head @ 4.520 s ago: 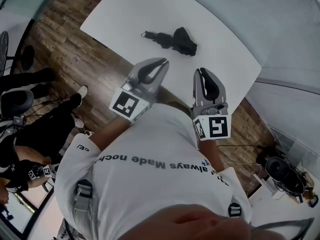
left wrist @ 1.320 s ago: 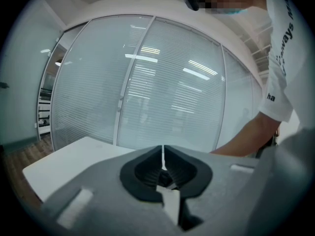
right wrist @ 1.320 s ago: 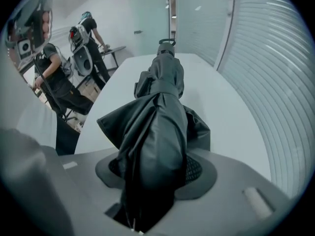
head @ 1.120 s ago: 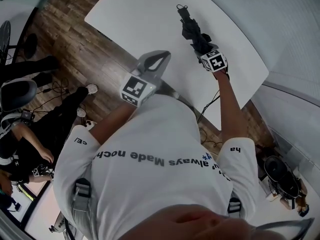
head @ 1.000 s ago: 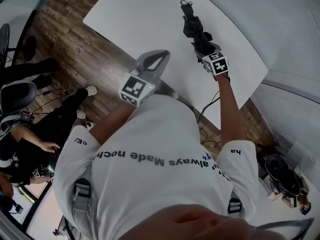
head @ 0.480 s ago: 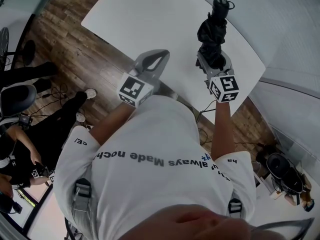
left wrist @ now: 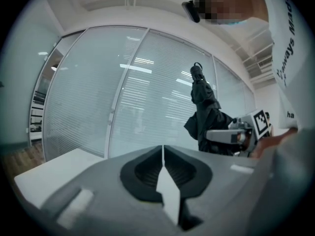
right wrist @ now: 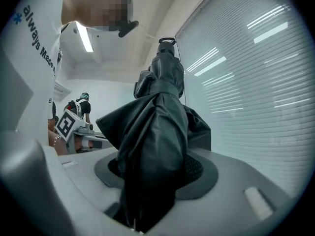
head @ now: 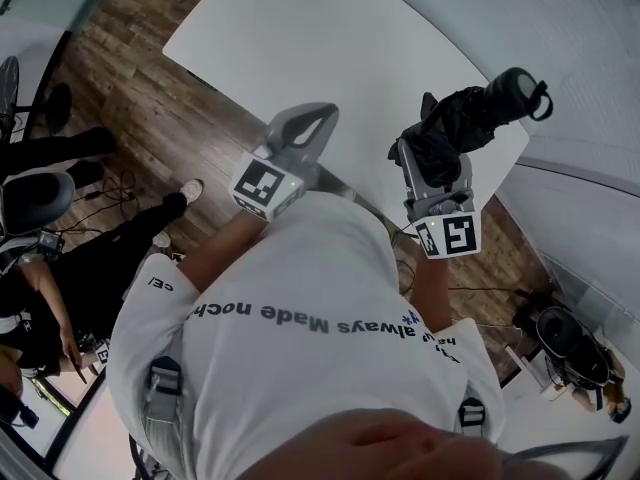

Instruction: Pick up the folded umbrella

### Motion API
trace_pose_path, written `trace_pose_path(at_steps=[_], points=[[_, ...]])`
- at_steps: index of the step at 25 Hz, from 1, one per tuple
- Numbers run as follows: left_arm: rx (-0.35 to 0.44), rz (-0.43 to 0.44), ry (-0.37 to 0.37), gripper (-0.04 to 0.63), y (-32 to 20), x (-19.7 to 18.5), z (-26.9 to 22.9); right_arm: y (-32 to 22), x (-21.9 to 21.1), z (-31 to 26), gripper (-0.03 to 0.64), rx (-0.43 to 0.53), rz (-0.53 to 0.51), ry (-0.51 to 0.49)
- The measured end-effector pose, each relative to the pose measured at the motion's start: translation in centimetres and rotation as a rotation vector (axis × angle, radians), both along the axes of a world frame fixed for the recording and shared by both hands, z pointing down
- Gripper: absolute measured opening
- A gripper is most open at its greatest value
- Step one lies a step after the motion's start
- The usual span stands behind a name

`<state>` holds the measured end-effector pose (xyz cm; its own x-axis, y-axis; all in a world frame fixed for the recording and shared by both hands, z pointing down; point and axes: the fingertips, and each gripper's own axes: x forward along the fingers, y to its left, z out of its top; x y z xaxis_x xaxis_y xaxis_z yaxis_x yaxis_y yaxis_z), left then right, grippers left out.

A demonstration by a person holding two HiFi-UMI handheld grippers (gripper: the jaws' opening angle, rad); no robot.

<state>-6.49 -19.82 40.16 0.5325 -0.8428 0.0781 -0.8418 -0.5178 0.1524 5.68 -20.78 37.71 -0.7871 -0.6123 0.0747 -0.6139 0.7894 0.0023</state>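
The black folded umbrella (head: 470,118) hangs in the air above the white table's (head: 300,38) right end, its strapped handle end pointing up and right. My right gripper (head: 432,160) has its pads on the bunched fabric; its jaws are opening slightly with the umbrella (right wrist: 157,117) still between them. In the right gripper view the umbrella fills the middle and hides the right gripper's (right wrist: 156,178) pads. My left gripper (head: 318,120) is shut and empty, level beside the table's near edge. The left gripper view shows the left gripper (left wrist: 163,154) with jaws touching, and the umbrella (left wrist: 204,107) beyond at right.
The table stands on a wooden floor (head: 150,108). People and a chair (head: 30,203) are at the left. A glass wall with blinds (left wrist: 98,97) runs behind the table. Dark equipment (head: 560,338) sits on the floor at lower right.
My right gripper has lifted the umbrella off the table and drawn it toward me, and the umbrella's far end has swung to the right. The left gripper has shifted slightly.
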Motion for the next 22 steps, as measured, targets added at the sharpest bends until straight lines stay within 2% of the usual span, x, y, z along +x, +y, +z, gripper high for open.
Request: trace_pose_path(at_steps=[5, 12, 22], points=[[0.022, 0.007, 0.009, 0.009, 0.0, 0.5, -0.7, 1.5, 0.8, -0.8, 0.230, 0.042, 0.007, -0.004], [0.032, 0.015, 0.013, 0.008, -0.2, 0.8, -0.6, 2.1, 0.8, -0.7, 0.230, 0.033, -0.009, -0.037], [0.033, 0.028, 0.008, 0.006, -0.2, 1.5, -0.9, 2.2, 0.9, -0.8, 0.230, 0.039, -0.014, -0.033]])
